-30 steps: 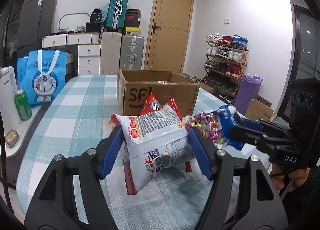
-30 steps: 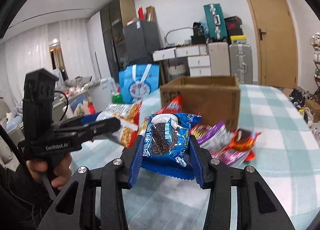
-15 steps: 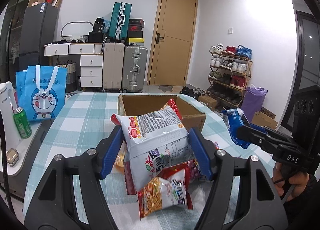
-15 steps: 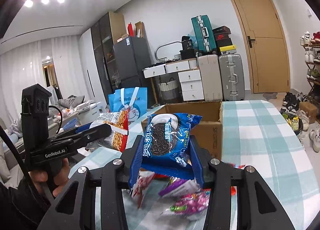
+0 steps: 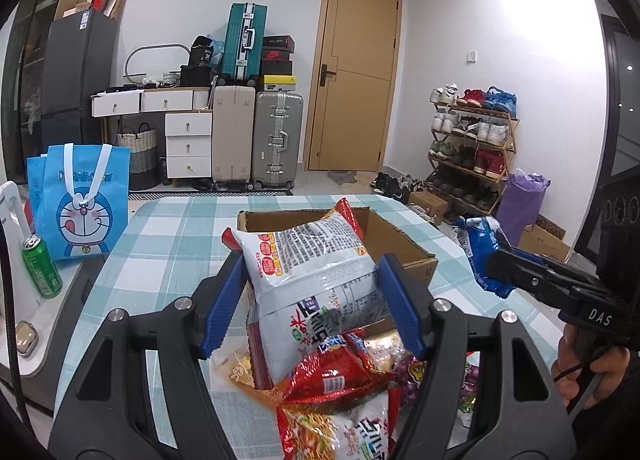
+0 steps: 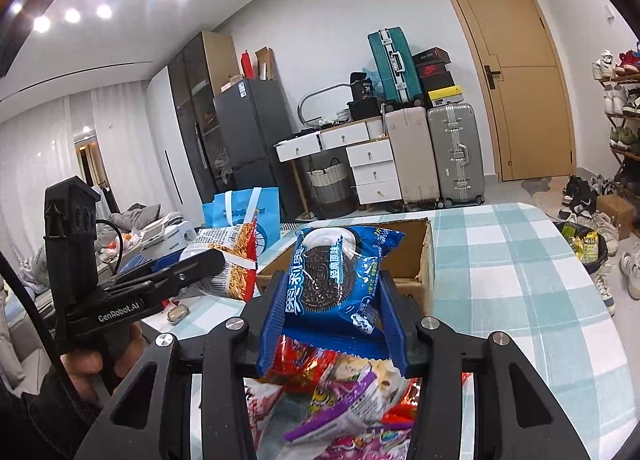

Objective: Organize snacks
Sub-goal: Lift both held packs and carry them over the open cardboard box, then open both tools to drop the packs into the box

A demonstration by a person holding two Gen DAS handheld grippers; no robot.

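We see the left tongs [image 5: 310, 302] clamped on a white noodle packet [image 5: 316, 280] and the right tongs [image 6: 332, 310] pinched on a blue cookie packet [image 6: 340, 272], both held in the air above the snack pile [image 5: 344, 400]. Just beyond them the cardboard box [image 5: 404, 248] stands open-topped, seemingly empty, near the worktop's [image 5: 160, 244] far right edge, with bare checked cloth to its left.
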